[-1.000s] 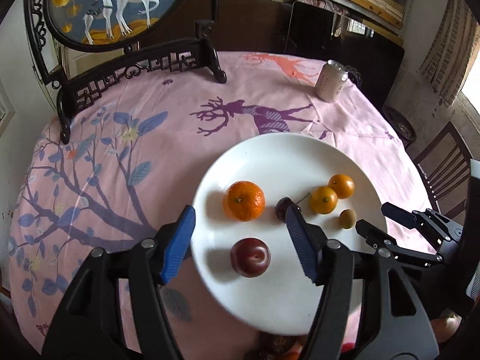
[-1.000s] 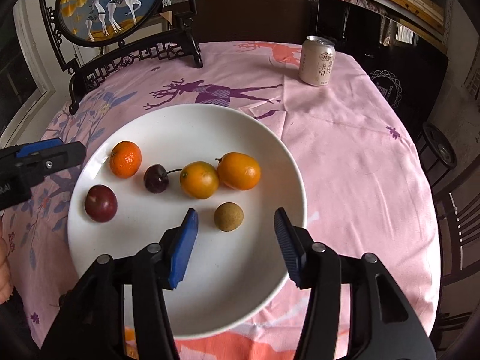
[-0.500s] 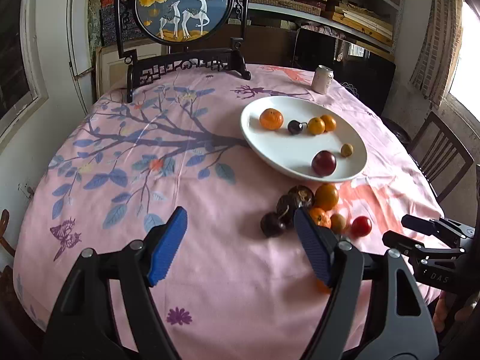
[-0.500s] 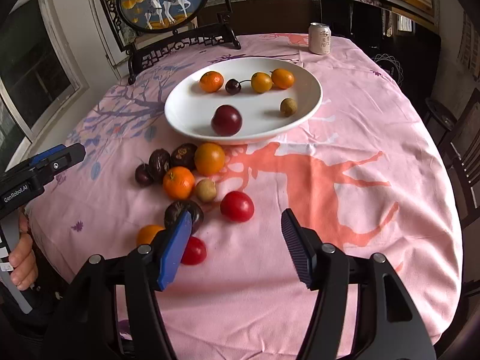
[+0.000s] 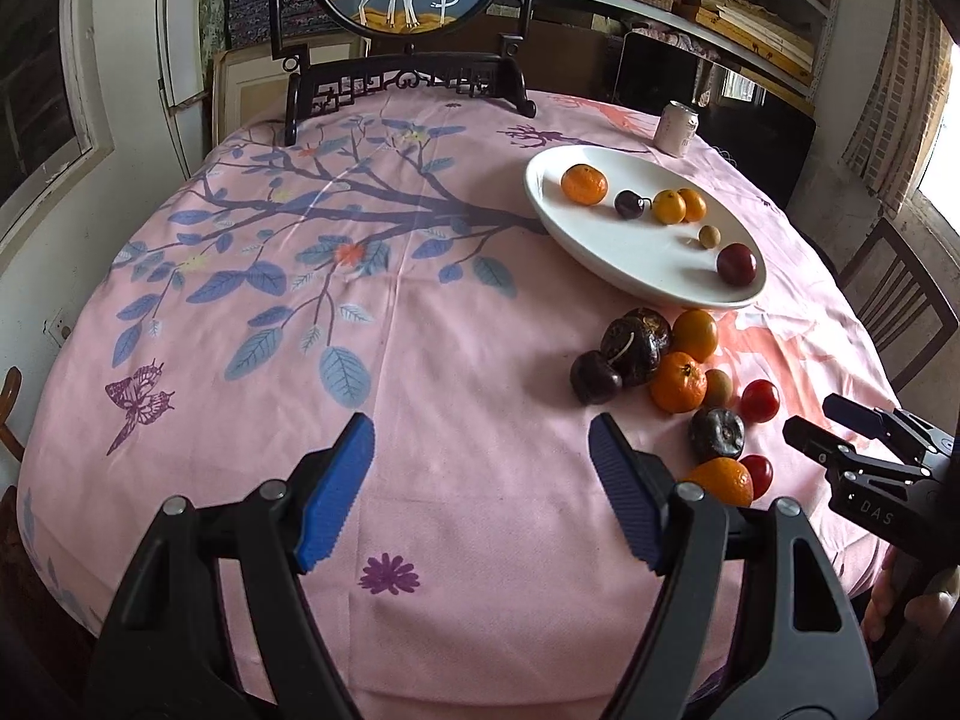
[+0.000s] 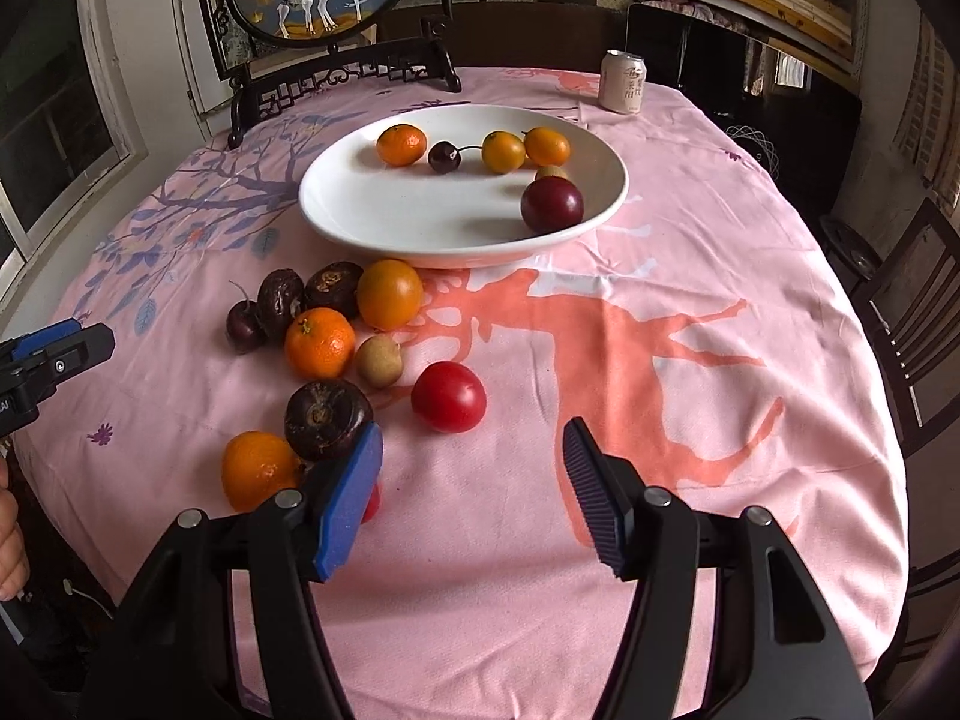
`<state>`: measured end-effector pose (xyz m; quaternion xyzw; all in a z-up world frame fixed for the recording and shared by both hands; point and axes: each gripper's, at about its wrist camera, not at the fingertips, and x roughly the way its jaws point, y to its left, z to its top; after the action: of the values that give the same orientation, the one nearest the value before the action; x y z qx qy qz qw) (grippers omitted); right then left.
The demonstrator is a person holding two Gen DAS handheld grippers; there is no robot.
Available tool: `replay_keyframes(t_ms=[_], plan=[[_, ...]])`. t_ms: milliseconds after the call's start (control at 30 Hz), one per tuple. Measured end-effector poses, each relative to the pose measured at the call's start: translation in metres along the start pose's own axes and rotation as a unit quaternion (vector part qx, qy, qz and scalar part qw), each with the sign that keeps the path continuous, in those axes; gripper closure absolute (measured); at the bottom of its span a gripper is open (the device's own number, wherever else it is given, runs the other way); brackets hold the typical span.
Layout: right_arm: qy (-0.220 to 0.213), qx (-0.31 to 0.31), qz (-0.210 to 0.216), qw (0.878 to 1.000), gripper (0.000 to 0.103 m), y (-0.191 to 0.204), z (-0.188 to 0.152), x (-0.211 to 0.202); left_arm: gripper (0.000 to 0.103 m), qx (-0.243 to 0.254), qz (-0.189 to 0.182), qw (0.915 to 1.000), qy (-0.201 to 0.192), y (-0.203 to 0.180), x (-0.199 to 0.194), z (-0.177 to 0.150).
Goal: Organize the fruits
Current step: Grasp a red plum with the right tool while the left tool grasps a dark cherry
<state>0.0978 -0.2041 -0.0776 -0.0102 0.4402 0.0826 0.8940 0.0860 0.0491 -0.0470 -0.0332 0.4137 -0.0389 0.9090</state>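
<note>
A white plate [image 6: 360, 216] [image 5: 636, 276] holds a tangerine [image 6: 401, 144], a cherry [image 6: 444, 156], two small oranges [image 6: 503, 151], a brown longan and a dark red plum [image 6: 551, 204]. Several loose fruits lie on the pink cloth before it: an orange [image 6: 389, 294], a tangerine [image 6: 319, 342], a red tomato [image 6: 448, 396], dark wrinkled fruits [image 6: 327, 419], a longan [image 6: 379, 361]. My left gripper [image 5: 480, 492] is open and empty, left of the pile. My right gripper [image 6: 471, 492] is open and empty, just short of the tomato.
A drink can [image 6: 623, 82] stands at the far side. A framed deer screen on a dark stand [image 5: 414, 12] stands at the back. A wooden chair [image 6: 912, 312] is at the right. The round table's edge runs close below both grippers.
Both grippers have pulled back from over the plate toward the near edge of the table. The loose fruit pile has come into view. Both stay open and empty.
</note>
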Motion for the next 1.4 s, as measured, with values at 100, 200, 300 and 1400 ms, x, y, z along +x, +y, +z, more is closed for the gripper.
replay_keyframes(t_ms=[100,200,300,1400], plan=[[0.016,0.004,0.020,1.000,0.055,-0.003,0.004,0.015,0.027,0.004,-0.005,1.0000,0.006,-0.003,0.004,-0.001],[0.020,-0.001,0.020,1.000,0.061,-0.002,0.009,0.030,0.027,0.011,-0.015,0.9997,0.016,-0.008,0.011,-0.002],[0.024,-0.008,0.030,0.999,0.073,0.004,0.012,0.043,0.027,0.022,-0.013,0.9994,0.022,-0.016,0.017,-0.004],[-0.025,0.058,0.071,0.995,0.073,-0.019,-0.002,-0.028,0.073,0.059,-0.029,0.9957,0.065,-0.054,0.092,0.021]])
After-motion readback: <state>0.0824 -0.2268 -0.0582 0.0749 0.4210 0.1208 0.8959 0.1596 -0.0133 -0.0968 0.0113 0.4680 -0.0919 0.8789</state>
